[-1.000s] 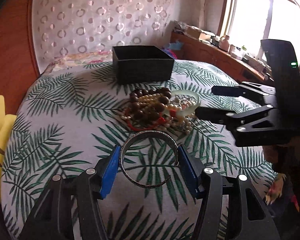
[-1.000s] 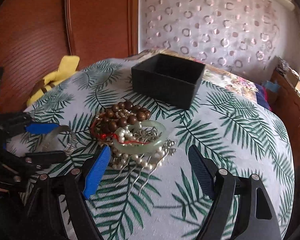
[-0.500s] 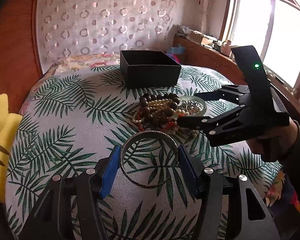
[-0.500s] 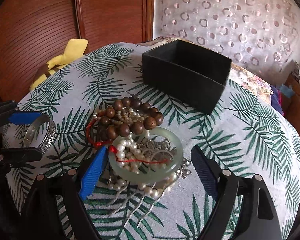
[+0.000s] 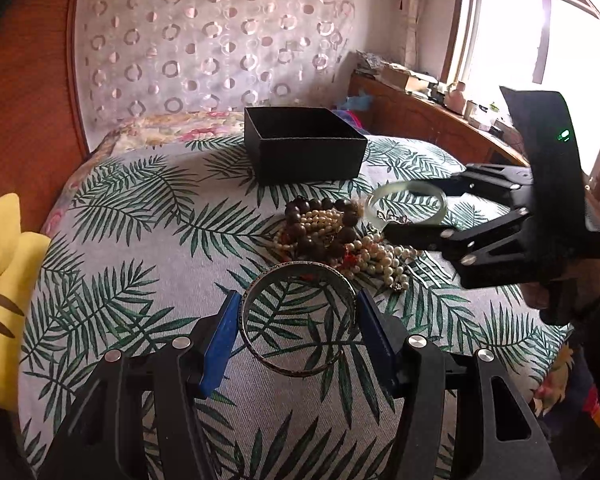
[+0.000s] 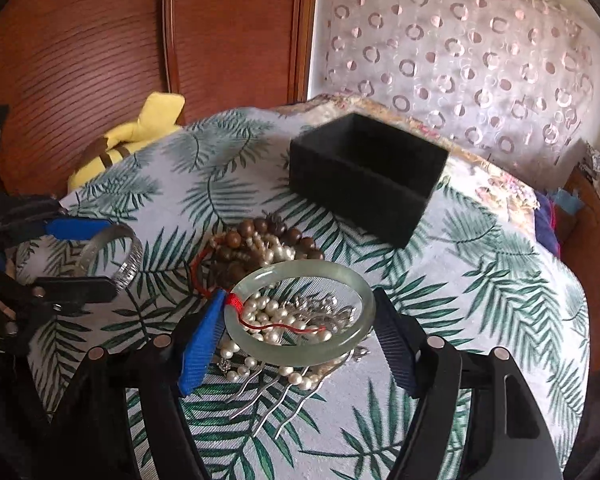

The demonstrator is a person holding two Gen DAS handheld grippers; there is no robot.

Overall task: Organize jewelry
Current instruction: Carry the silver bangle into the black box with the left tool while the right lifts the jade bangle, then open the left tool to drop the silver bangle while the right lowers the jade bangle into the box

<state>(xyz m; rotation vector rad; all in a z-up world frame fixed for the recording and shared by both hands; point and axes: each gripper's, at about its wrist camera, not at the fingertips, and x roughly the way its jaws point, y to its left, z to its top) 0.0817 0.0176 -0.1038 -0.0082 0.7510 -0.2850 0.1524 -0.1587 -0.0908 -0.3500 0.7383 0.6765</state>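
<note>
Silver bangle [image 5: 299,322] is sitting pinched in the left claw [image 5: 298,330]. At two o'clock, the right claw [image 6: 298,330], jaws just closing, is gripping a jade bangle [image 6: 300,312] above the bead pile [image 5: 324,232]. Beyond, at twelve o'clock, a black box [image 5: 304,144] is standing open on the bed [image 5: 140,240].

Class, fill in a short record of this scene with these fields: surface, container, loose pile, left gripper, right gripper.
surface: leaf-print cloth
container: open black box, behind the pile
loose pile: wooden beads, pearls, hair comb
left gripper: shut on a silver bangle, held above the cloth
right gripper: fingers either side of a pale green bangle, jaws just closing; grip cannot be confirmed
</note>
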